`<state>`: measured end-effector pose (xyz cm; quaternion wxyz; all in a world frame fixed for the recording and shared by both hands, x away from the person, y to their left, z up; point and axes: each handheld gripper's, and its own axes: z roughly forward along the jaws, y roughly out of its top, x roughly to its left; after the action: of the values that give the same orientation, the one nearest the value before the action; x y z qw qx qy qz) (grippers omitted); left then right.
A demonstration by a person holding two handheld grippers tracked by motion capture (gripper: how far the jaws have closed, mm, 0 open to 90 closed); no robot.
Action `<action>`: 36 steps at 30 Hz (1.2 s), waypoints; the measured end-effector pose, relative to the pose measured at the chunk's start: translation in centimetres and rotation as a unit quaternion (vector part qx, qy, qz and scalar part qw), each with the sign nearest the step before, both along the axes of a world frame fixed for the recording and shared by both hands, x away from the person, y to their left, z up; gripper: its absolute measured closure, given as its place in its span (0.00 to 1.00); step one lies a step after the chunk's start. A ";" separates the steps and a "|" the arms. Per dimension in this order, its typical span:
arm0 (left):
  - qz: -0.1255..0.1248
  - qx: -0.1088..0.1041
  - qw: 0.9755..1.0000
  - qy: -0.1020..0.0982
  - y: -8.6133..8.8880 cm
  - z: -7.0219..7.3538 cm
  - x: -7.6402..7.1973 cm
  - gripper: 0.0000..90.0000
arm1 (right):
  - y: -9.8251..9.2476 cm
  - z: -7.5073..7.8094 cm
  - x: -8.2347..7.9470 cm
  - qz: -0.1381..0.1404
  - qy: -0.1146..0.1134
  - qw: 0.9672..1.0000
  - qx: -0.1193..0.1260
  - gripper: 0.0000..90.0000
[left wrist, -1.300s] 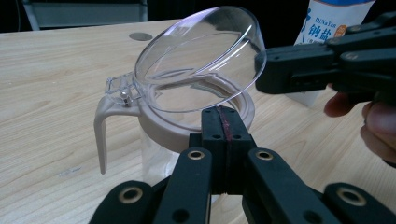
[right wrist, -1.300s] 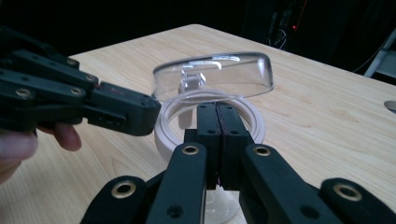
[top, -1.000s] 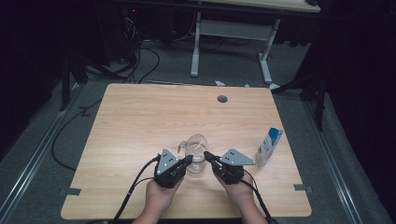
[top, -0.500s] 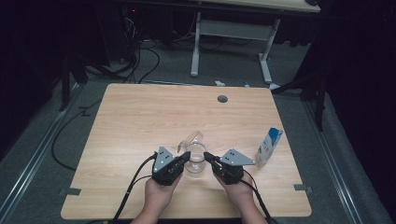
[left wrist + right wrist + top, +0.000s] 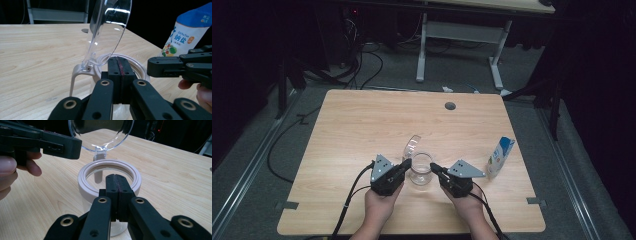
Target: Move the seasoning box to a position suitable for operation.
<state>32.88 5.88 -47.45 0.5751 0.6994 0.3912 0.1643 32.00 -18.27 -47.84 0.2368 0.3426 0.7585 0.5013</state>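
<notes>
Clear glass jar (image 5: 421, 170) with a pale rim stands on the wooden table (image 5: 362, 125), near-centre, its hinged transparent lid (image 5: 411, 146) swung up. Left tongs (image 5: 406, 164) at the jar's left side, clenched, nothing between them; right tongs (image 5: 434, 168) at its right, likewise clenched. Blue-white carton (image 5: 500, 156) stands further right.

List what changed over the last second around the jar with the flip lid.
The clear lid of the jar swung from lying low to standing open, hinged at the rim's far side. The left claw shifted slightly. The right claw stayed beside the jar, both claws shut, and the salt bag stayed put.
</notes>
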 end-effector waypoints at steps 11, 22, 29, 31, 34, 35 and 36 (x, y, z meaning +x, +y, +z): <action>0.013 0.001 1.000 0.002 1.0 -0.1 0.3 1.00 | 0.0 0.0 0.0 0.000 -0.001 1.000 -0.001 1.00; 0.014 0.089 0.996 0.008 3.0 -1.4 -0.2 0.79 | -0.5 0.1 0.0 -0.003 -0.003 1.000 0.006 0.96; 0.018 0.135 0.990 0.046 6.1 -3.3 0.1 0.62 | -2.3 -0.2 0.1 -0.038 0.003 0.999 0.009 0.86; 0.022 0.147 0.988 0.042 6.7 -3.5 0.2 0.59 | -2.9 -0.7 0.3 -0.049 0.010 0.999 0.009 0.83; 0.026 0.153 0.987 0.035 7.5 -3.9 0.2 0.56 | -3.6 -1.6 0.4 -0.068 0.021 0.997 -0.001 0.77; 0.025 0.152 0.987 0.035 7.7 -4.1 0.2 0.55 | -3.9 -2.0 0.4 -0.075 0.027 0.997 -0.005 0.75; 0.022 0.151 0.988 0.036 7.8 -4.4 0.1 0.55 | -4.1 -2.3 0.3 -0.082 0.032 0.996 -0.010 0.73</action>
<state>32.97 13.70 -51.85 0.4446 0.7751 0.3977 0.2083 32.35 -22.40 -50.14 0.2560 0.4175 0.7399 0.4611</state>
